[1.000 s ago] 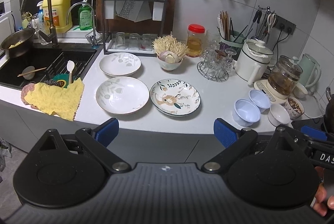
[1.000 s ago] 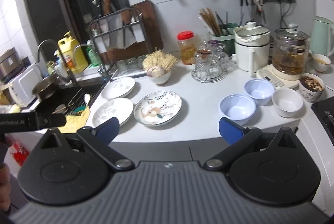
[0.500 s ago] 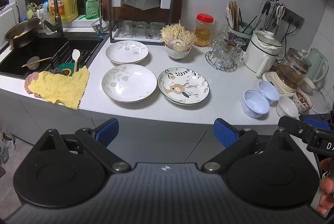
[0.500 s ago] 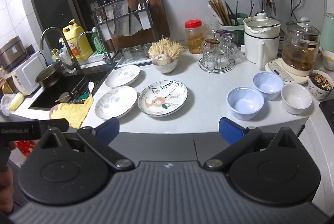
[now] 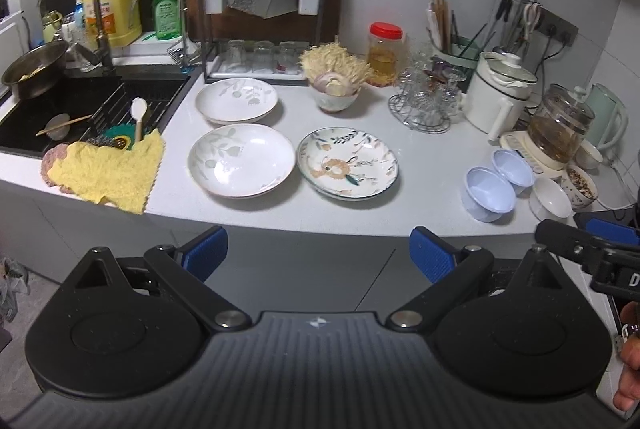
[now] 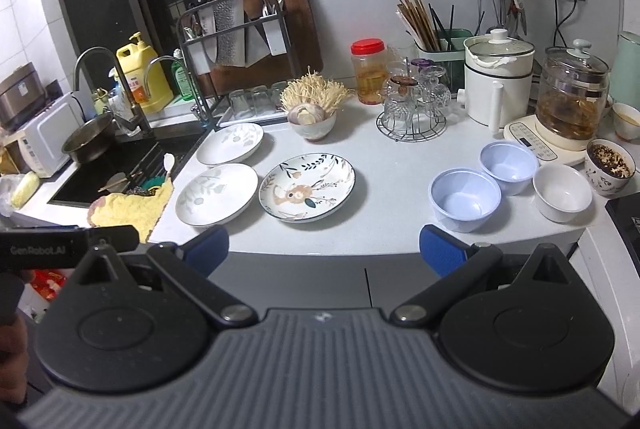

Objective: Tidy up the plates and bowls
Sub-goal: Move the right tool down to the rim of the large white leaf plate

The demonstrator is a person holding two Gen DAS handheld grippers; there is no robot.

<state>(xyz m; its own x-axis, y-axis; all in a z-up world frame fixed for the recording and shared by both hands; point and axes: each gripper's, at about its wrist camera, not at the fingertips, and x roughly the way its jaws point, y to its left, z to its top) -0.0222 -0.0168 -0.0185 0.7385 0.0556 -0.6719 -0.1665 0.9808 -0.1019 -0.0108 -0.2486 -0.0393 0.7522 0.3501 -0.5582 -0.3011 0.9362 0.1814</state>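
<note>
Blue-padded fingers (image 5: pixel 204 253) on left gripper (image 5: pixel 318 253) and right gripper (image 6: pixel 324 251) spread wide, empty, short of the bench (image 6: pixel 400 165); floral plate (image 6: pixel 307 186) ahead between them.

Black grippers (image 5: pixel 318 249) — blue finger pads (image 6: pixel 206 247), silver pivot screws.

"GenRobot.AI" stands in pale letters on the black left gripper (image 6: pixel 60 249); the right gripper (image 5: pixel 616 269) shows only "D".

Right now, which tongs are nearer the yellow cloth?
Left. The left tongs hover off the counter edge just right of the yellow cloth; the right tongs sit farther right.
</note>
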